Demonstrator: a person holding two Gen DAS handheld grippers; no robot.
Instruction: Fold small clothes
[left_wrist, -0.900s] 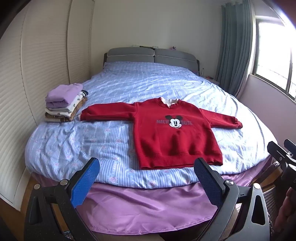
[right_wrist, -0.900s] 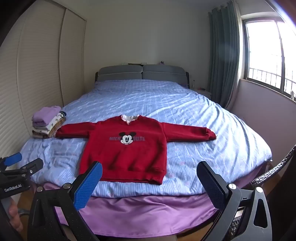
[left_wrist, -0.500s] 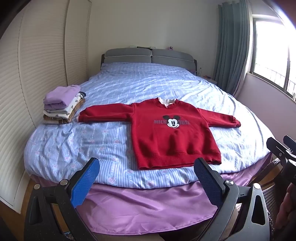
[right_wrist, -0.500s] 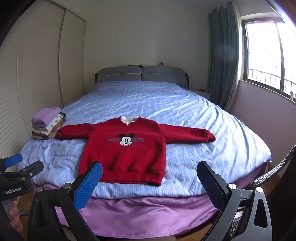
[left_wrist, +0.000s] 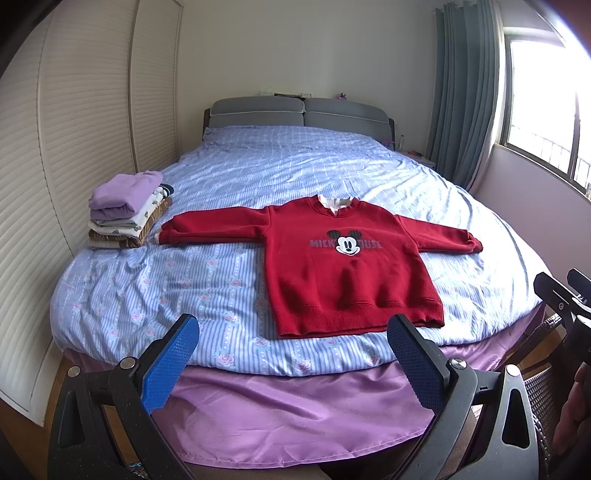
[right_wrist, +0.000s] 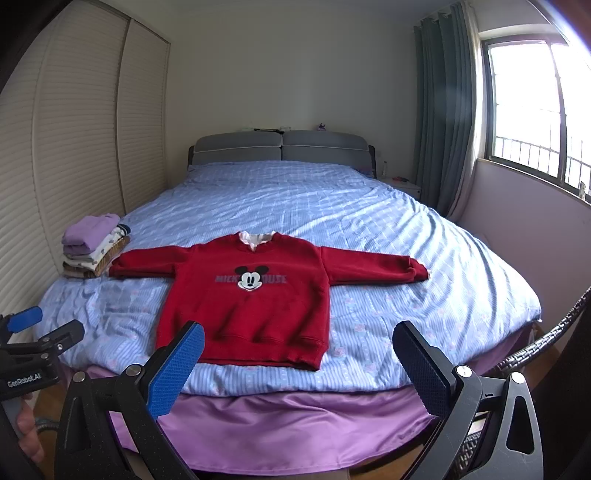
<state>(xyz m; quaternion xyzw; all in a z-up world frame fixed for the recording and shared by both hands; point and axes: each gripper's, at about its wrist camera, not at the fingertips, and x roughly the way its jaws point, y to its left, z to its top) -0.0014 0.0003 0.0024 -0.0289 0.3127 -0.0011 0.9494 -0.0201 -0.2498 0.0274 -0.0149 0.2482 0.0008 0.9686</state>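
Note:
A red Mickey Mouse sweatshirt (left_wrist: 343, 258) lies flat and face up near the foot of the bed, both sleeves spread out; it also shows in the right wrist view (right_wrist: 251, 295). My left gripper (left_wrist: 291, 354) is open and empty, held off the foot of the bed, short of the sweatshirt's hem. My right gripper (right_wrist: 295, 362) is open and empty, also off the bed's foot edge. Each gripper shows at the edge of the other's view.
A stack of folded clothes (left_wrist: 127, 206) sits at the bed's left edge by the left sleeve, also in the right wrist view (right_wrist: 94, 251). A blue striped bedspread (left_wrist: 295, 177) covers the bed above a purple skirt (left_wrist: 295, 402). A wicker chair (right_wrist: 546, 339) stands right.
Both views have shifted slightly, with the bed and sweatshirt sitting a little lower in the frames. The sweatshirt has not moved and both grippers stay open.

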